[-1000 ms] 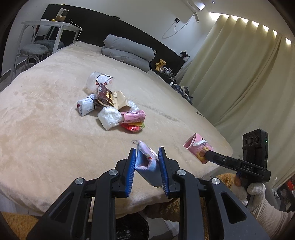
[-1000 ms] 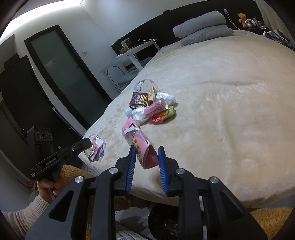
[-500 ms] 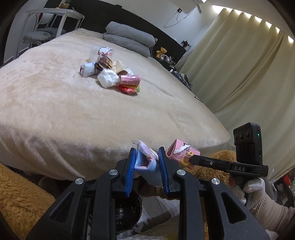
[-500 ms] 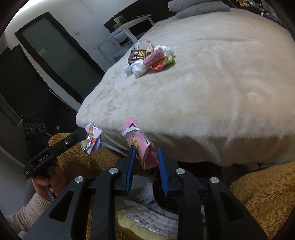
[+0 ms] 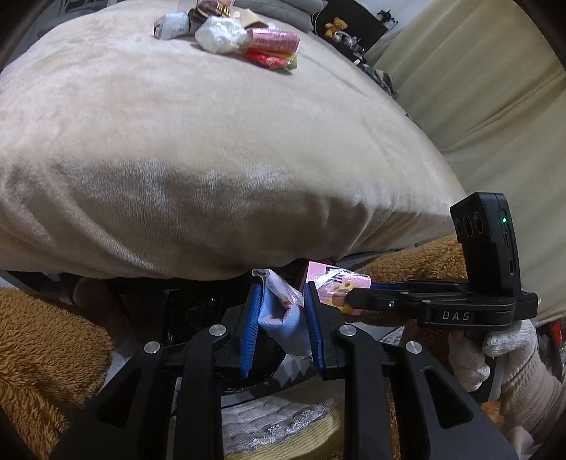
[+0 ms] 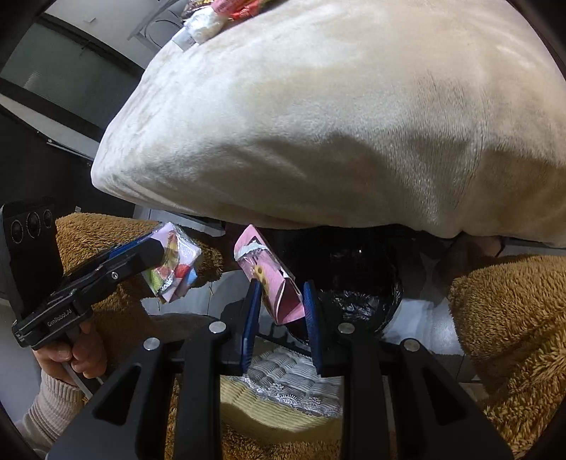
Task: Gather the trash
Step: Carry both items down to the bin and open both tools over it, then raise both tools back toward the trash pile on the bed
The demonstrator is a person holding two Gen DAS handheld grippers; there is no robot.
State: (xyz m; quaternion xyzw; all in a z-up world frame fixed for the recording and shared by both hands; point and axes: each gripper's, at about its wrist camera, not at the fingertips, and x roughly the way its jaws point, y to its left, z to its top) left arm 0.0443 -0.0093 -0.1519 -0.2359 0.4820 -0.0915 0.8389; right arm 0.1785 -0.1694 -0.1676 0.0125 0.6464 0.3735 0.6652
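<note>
A bed (image 5: 219, 148) under a plush beige blanket (image 6: 336, 116) fills both views. On it, toward twelve o'clock in the left wrist view, lies a clump of trash (image 5: 230, 32): a crumpled white bag (image 5: 219, 35), a pink packet (image 5: 274, 39), a red wrapper (image 5: 267, 58) and a white carton (image 5: 171, 24), all touching.

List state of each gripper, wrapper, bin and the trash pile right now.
left gripper: shut on blue wrapper
blue wrapper: clamped, crumpled
right gripper: shut on pink wrapper
pink wrapper: clamped, torn open
black-lined bin: open, below the bed edge
trash pile: uncollected, on the bed
</note>
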